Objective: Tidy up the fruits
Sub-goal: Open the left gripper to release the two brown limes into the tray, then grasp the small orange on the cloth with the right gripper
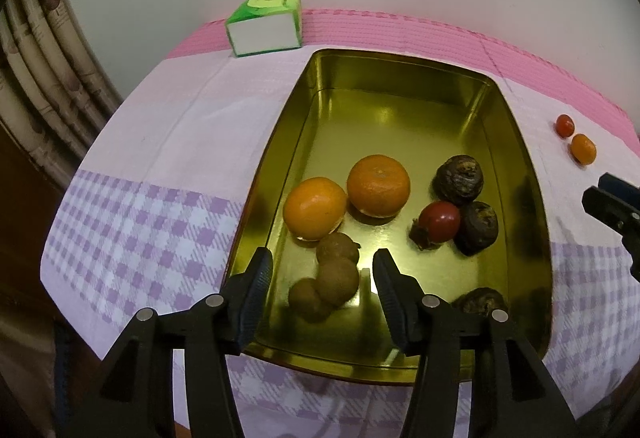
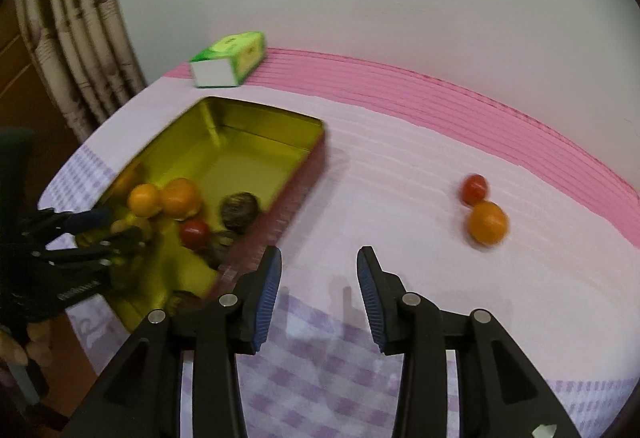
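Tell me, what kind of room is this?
Probably a home, maybe a dining corner. A cloth-covered table holds a gold tin of fruit, a green tissue box sits by the wall, and a curtain hangs on the left.

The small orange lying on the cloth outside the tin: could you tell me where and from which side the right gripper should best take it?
Grip the small orange across its round middle, coming from above. A red tomato sits against its far side, so the right gripper, now open, probably does best with its fingers on the orange's left and right flanks.
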`<state>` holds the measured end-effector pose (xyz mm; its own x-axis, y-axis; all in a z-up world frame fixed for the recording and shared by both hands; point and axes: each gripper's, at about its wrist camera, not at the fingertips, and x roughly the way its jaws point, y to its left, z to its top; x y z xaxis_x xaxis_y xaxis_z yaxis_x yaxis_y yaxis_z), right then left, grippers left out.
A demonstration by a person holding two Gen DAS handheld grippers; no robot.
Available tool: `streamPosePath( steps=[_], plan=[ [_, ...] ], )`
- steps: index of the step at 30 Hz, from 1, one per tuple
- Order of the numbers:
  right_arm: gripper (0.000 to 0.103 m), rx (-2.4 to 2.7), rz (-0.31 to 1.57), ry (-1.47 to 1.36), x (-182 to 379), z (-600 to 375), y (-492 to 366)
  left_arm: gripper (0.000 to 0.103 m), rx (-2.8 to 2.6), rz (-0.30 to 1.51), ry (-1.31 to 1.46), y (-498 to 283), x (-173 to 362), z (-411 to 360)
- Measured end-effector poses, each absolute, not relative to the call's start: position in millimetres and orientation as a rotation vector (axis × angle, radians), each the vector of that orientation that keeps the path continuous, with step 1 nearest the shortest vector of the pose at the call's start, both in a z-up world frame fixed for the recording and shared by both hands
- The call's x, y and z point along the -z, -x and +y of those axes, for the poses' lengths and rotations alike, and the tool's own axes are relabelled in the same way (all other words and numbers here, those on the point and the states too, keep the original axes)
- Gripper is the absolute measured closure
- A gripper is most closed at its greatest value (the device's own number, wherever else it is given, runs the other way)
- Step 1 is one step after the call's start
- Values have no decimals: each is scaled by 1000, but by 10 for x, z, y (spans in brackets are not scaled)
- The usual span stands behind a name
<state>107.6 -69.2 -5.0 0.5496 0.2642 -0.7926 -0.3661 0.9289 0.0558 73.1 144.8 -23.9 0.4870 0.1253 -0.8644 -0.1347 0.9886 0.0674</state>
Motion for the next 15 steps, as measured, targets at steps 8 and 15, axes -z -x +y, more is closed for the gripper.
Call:
streamPosePath(
  steps=[8,15],
  plan=[
    [66,-233,959,77,246,-1345,-1076,49,-144,980,-7,-666,111,1376],
    [66,-181,964,49,350,-1695,-1240,49,-164,961,-40,-653,62,1214]
  ],
)
